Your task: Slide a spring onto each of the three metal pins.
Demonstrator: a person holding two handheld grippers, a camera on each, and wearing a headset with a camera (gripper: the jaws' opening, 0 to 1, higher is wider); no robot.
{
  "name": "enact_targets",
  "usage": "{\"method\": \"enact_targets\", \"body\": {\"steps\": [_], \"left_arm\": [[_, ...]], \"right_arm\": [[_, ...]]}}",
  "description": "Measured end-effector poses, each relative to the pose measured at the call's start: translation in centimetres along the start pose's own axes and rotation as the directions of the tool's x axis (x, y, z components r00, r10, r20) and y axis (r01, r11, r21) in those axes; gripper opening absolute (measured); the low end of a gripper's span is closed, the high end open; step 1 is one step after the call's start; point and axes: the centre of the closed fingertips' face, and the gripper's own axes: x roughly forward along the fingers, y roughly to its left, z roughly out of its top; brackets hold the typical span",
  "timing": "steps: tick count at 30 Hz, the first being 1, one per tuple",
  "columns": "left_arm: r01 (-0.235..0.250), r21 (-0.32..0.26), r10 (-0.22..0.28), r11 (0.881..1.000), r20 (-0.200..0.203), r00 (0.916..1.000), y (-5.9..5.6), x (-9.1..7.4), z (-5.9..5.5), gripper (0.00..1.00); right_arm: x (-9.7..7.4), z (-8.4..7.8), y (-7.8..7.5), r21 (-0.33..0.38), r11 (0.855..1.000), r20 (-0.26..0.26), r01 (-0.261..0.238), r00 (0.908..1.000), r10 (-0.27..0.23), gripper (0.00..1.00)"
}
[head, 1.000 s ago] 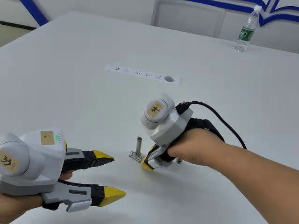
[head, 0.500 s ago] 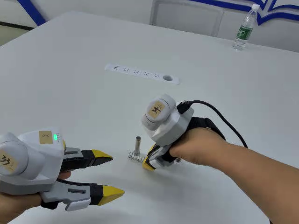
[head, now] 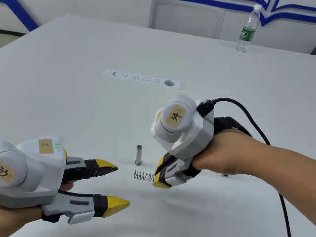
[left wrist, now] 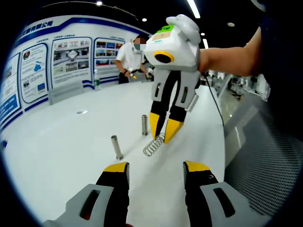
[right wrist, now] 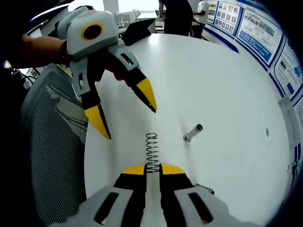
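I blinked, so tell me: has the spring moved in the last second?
Yes. The spring, pinched in the right gripper, has drawn away from the foot of the pin, toward the camera.

Bright, flat indoor light from overhead.

Head view: broad white desk (head: 74,69) evenly lit, no hot spots. Soft, pale shadows on it under the yellow-tipped right tongs (head: 157,182) and the yellow-tipped left tongs (head: 123,185). Focus crisp throughout.

Left gripper view: long ceiling strip lamps (left wrist: 192,8) blow out to pure white. Blue-trimmed wall posters (left wrist: 66,59) bow with fisheye bend.

Right gripper view: top edge washes out. Thin steel coil spring (right wrist: 151,151) sharp, coil by coil.
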Motion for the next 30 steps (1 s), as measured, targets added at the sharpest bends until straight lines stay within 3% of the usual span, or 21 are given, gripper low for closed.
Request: {"method": "enact_targets", "body": {"steps": [7,20,30], "left_arm": [[0.031,0.026,-0.031,0.999,0.006,0.9995,-0.8,0.6,0.5,0.44],[0.086,0.097,-0.088,0.992,0.021,0.9959,-2.0,1.1,1.2,0.25],[0.094,0.122,-0.097,0.988,0.023,0.995,-1.9,1.1,1.1,0.17]], "right_arm": [[-0.7,0.1,1.4,-0.067,0.997,-0.016,-0.033,0.9993,0.032,0.11],[-1.1,0.5,2.5,-0.133,0.99,-0.032,-0.053,0.9983,0.049,0.12],[-1.3,0.9,2.9,-0.154,0.986,-0.03,-0.061,0.9979,0.057,0.12]]}}
